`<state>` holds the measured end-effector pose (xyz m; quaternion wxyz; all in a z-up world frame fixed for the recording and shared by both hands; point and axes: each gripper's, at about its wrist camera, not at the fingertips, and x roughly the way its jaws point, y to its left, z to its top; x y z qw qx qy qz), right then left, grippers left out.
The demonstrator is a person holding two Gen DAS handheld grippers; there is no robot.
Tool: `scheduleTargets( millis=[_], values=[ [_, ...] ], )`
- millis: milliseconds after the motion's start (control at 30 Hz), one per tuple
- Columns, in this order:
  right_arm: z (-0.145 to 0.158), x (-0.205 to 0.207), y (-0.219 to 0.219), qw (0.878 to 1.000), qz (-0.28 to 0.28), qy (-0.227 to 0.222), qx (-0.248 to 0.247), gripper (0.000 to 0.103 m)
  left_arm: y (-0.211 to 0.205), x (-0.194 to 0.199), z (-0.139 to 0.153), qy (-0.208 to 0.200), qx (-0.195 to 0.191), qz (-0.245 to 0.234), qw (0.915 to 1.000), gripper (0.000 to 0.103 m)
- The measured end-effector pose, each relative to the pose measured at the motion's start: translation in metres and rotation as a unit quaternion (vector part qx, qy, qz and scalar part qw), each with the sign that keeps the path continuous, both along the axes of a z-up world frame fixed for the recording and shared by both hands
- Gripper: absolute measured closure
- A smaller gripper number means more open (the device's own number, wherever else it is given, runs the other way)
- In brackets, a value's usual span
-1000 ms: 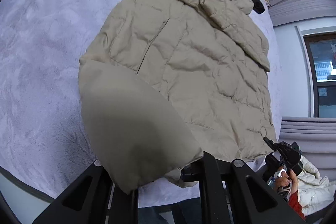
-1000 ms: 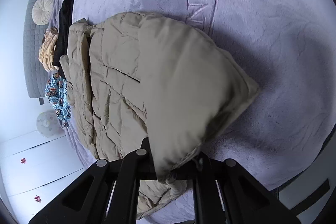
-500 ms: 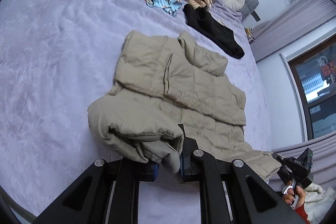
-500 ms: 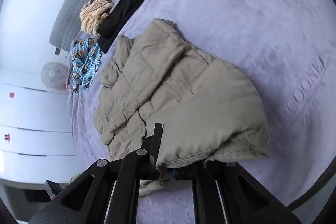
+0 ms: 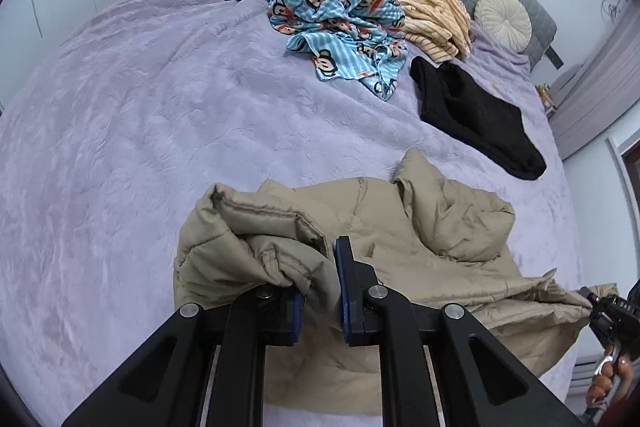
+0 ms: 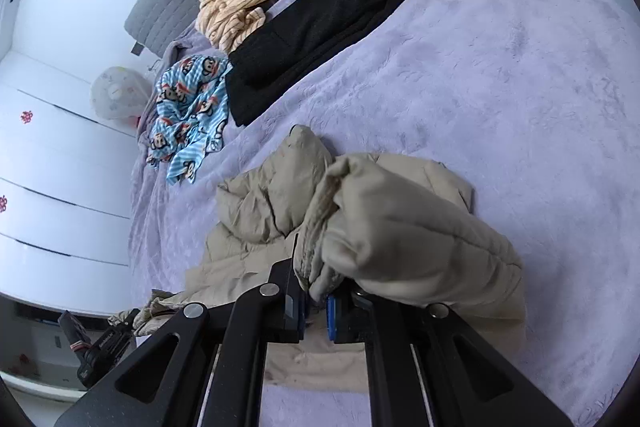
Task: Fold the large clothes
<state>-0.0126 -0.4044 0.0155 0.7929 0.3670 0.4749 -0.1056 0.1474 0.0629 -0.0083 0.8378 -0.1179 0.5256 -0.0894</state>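
2 grippers are engaged on the beige padded jacket (image 5: 400, 267), which lies bunched on the lilac bedspread (image 5: 120, 147) at the near edge of the bed, its bottom part carried over toward the collar end. the left gripper (image 5: 320, 287) has its jaws narrowed onto a thick wad of the hem and cuff, the blue pads (image 5: 298, 315) pressing fabric from both sides. the right gripper (image 6: 314, 307) is likewise clamped on a hem corner, with a puffy fold draped over its right finger. the jacket's long axis now runs across the 2 grippers, from the left one to the right one, and the unfolded collar and hood part lies directly ahead of both, farther up the bed. judgement: the fold is about half made; the held edge sits short of the collar, so the coming move turns on carrying both corners forward by an equal amount and setting them down level. neither hand appears clearly nearer to the collar line. risk: the bulk trapped under the fold may spring back on release. a blue monkey-print garment (image 5: 340, 23), a striped tan garment (image 5: 436, 15) and a black garment (image 5: 472, 115) lie well apart, near the headboard.
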Motion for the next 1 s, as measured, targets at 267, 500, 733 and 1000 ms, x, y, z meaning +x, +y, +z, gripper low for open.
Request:
scheduleTargets(
  millis=[267, 500, 733, 1000],
  values=[
    [-0.084, 0.052, -0.026, 0.998, -0.043, 0.047, 0.014, 0.095, -0.023, 0.069, -0.075, 0.043, 0.036, -0.009, 0.9984, 0.087],
    [-0.118, 0.066, -0.039, 0.996, -0.056, 0.066, 0.036, 0.095, -0.027, 0.079, -0.082, 0.033, 0.024, -0.006, 0.9991, 0.086],
    [-0.09, 0.06, -0.038, 0.998, -0.035, 0.031, 0.035, 0.029, -0.018, 0.05, -0.021, -0.081, 0.061, -0.004, 0.9948, 0.006],
    [-0.063, 0.058, 0.012, 0.993, 0.105, 0.038, -0.028, 0.085, -0.054, 0.051, -0.058, -0.025, 0.088, -0.102, 0.9906, 0.051]
  ],
)
